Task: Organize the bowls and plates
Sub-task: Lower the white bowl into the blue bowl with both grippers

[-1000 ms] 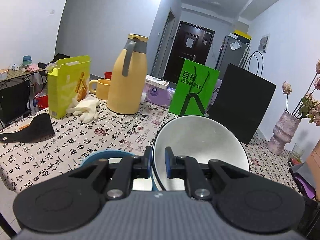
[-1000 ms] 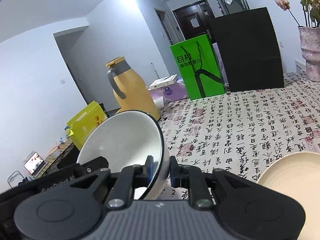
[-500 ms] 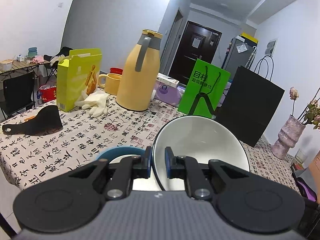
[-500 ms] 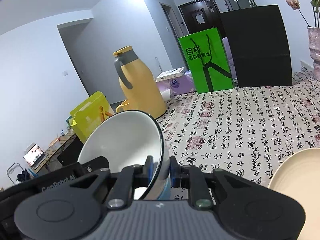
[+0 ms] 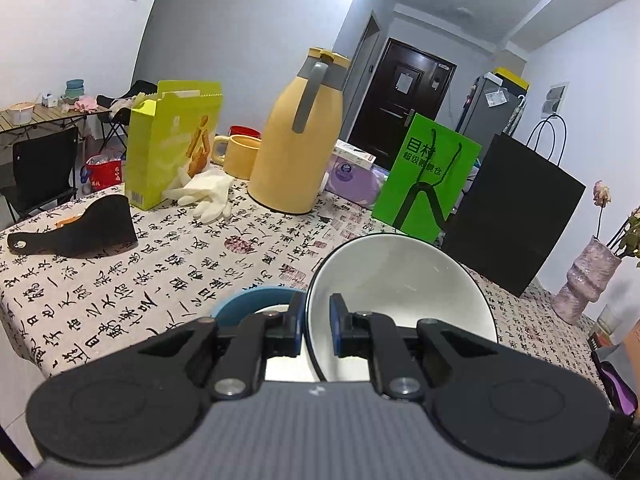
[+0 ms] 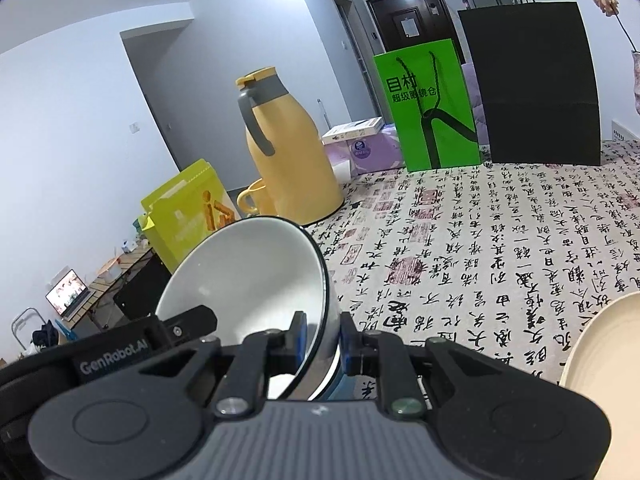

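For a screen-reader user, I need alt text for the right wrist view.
The right gripper is clamped on the rim of a tilted white bowl. Beyond it, on a calligraphy-print tablecloth, stand a yellow thermos and a green bag.

Yellow jug (image 5: 298,148) stands mid-bench (image 5: 120,280), green bag (image 5: 426,184) beside black bag (image 5: 516,216), white gloves (image 5: 206,194) near snack box (image 5: 172,140).

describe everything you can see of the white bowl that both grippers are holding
The white bowl looks like glossy ceramic, with a thin dark rim line and a blue outside. It is empty and tipped on edge. The left gripper and right gripper each pinch its rim. It sits above a blue bowl on the table.
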A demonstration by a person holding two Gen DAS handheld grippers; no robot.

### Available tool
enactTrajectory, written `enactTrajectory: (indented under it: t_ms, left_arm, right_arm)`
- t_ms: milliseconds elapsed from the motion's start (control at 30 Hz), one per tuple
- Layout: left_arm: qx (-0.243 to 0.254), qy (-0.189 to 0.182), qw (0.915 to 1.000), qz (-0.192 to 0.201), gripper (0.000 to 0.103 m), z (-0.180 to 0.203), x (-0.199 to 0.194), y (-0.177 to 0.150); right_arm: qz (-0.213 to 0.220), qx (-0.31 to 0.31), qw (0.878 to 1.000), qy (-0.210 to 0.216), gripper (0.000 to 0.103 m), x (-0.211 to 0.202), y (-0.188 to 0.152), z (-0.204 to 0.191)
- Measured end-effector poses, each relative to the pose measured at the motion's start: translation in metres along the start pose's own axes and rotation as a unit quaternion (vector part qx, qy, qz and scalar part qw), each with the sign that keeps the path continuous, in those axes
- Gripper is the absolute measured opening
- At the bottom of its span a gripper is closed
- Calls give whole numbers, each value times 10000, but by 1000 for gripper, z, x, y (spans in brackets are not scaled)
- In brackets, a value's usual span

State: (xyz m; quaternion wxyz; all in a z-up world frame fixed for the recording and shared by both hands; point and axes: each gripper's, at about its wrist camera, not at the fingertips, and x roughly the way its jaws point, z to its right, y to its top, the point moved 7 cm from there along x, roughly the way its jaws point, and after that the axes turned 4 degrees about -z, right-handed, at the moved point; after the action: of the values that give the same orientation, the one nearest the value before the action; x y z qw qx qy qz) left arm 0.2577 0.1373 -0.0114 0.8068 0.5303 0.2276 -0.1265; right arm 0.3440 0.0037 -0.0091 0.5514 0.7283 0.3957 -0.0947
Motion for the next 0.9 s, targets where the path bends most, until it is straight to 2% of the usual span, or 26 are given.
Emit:
enactTrajectory:
  t_ms: [900]
  left_arm:
    - [-204, 169, 9991, -337, 13, -30, 36, -6]
  right_arm:
    - [-428, -163, 9989, -52, 16, 49, -4, -6]
